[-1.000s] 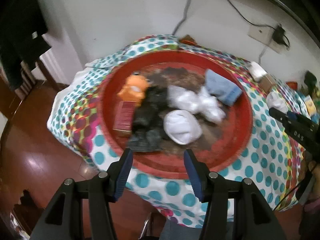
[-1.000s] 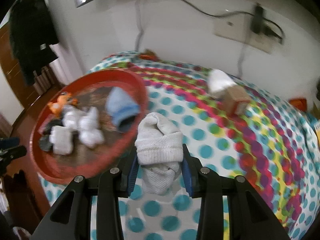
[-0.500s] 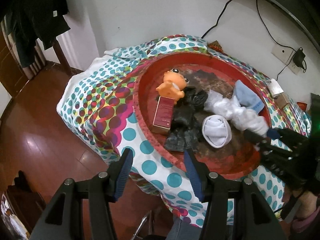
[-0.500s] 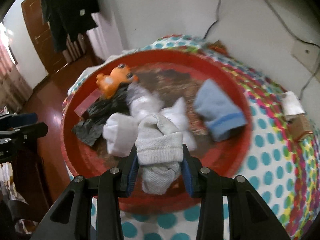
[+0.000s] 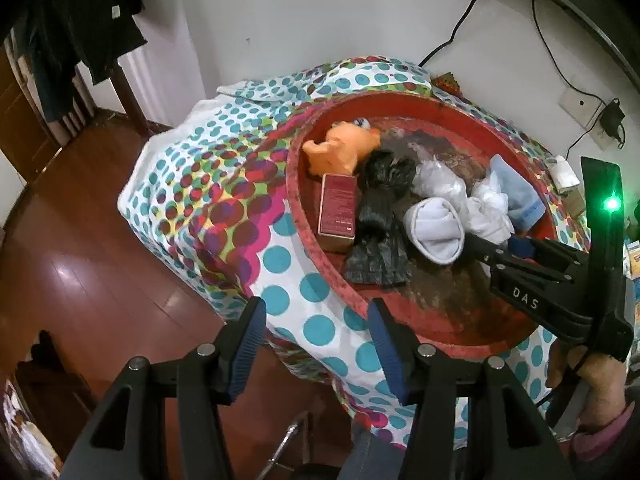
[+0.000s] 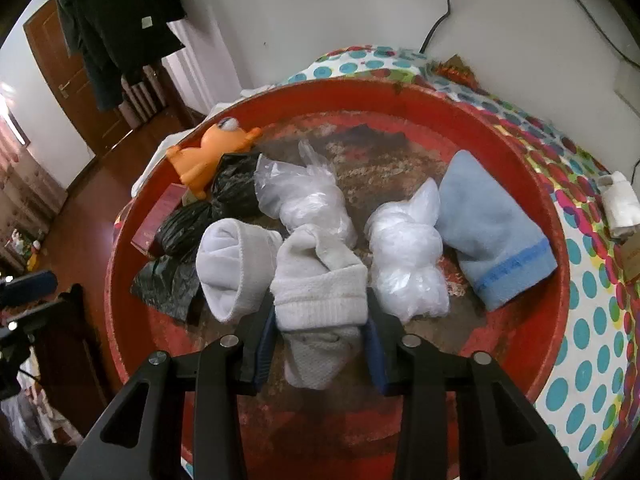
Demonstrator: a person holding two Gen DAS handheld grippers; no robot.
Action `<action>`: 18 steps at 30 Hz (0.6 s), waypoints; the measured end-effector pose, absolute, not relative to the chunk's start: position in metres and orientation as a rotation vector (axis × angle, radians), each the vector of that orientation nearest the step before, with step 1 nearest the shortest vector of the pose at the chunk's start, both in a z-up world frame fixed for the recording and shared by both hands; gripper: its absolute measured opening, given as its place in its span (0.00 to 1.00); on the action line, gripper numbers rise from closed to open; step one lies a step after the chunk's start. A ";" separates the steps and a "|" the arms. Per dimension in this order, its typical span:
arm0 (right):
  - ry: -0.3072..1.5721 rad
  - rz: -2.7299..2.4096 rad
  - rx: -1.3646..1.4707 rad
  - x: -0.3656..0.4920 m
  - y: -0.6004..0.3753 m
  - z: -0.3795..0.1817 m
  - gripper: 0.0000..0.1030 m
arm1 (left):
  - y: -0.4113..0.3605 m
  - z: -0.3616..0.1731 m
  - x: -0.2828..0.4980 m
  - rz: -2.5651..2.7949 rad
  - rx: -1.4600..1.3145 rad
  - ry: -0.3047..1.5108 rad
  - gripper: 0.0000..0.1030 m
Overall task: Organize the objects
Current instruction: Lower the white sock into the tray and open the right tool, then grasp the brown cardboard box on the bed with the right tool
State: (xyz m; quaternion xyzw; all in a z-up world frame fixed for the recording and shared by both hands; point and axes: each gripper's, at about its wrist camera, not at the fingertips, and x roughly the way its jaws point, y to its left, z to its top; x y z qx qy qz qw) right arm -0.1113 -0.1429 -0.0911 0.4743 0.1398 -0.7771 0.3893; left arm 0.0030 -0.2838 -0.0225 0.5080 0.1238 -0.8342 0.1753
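Note:
A round red tray (image 6: 532, 184) (image 5: 296, 184) sits on a polka-dot tablecloth (image 5: 224, 184). My right gripper (image 6: 320, 344) is shut on a rolled cream sock (image 6: 320, 292) low over the tray's middle. Beside it lie a white rolled sock (image 6: 232, 268), two clear plastic bags (image 6: 408, 264), a blue cloth (image 6: 492, 224), black bags (image 6: 224, 200), an orange toy (image 6: 208, 152) and a red box (image 5: 338, 208). My left gripper (image 5: 316, 344) is open and empty, off the tray's near-left edge. The right gripper also shows in the left wrist view (image 5: 516, 248).
A white wall with cables and a socket (image 5: 580, 104) is behind the table. A small white roll (image 6: 618, 204) lies on the cloth right of the tray. Wooden floor (image 5: 80, 248) lies to the left, with a dark chair and hanging clothes (image 5: 80, 28).
My right gripper has carried the cream sock from the cloth leftward over the tray and lower into it. My left gripper has drawn back to the left, away from the tray.

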 end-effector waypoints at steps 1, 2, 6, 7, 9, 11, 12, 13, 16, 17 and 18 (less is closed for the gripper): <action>0.360 -1.979 1.203 -0.111 -0.142 -0.090 0.39 | -0.282 -0.019 0.002 -2.368 1.432 0.323 0.53; 0.367 -1.986 1.197 -0.110 -0.139 -0.087 0.43 | -0.281 -0.017 0.001 -2.371 1.428 0.306 0.53; 0.337 -1.996 1.129 -0.101 -0.113 -0.071 0.67 | -0.274 -0.017 -0.006 -2.370 1.437 0.278 0.53; 0.324 -2.005 1.114 -0.100 -0.105 -0.067 0.67 | -0.271 -0.019 -0.009 -2.378 1.450 0.276 0.53; 0.289 -2.035 1.084 -0.104 -0.080 -0.053 0.67 | -0.262 -0.020 -0.018 -2.388 1.485 0.252 0.53; 0.279 -2.106 1.058 -0.115 -0.052 -0.045 0.74 | -0.248 -0.018 -0.029 -2.400 1.497 0.166 0.53; 0.281 -2.145 1.052 -0.122 -0.039 -0.044 0.76 | -0.243 -0.016 -0.031 -2.410 1.495 0.146 0.53; 0.278 -2.187 1.051 -0.131 -0.025 -0.044 0.77 | -0.236 -0.014 -0.036 -2.433 1.488 0.132 0.53; 0.229 -2.302 1.105 -0.165 0.020 -0.056 0.77 | -0.220 -0.012 -0.045 -2.472 1.506 0.139 0.53; 0.198 -2.341 1.135 -0.179 0.036 -0.062 0.77 | -0.215 -0.013 -0.047 -2.481 1.519 0.134 0.53; 0.173 -2.382 1.154 -0.192 0.053 -0.068 0.77 | -0.209 -0.015 -0.049 -2.485 1.535 0.120 0.53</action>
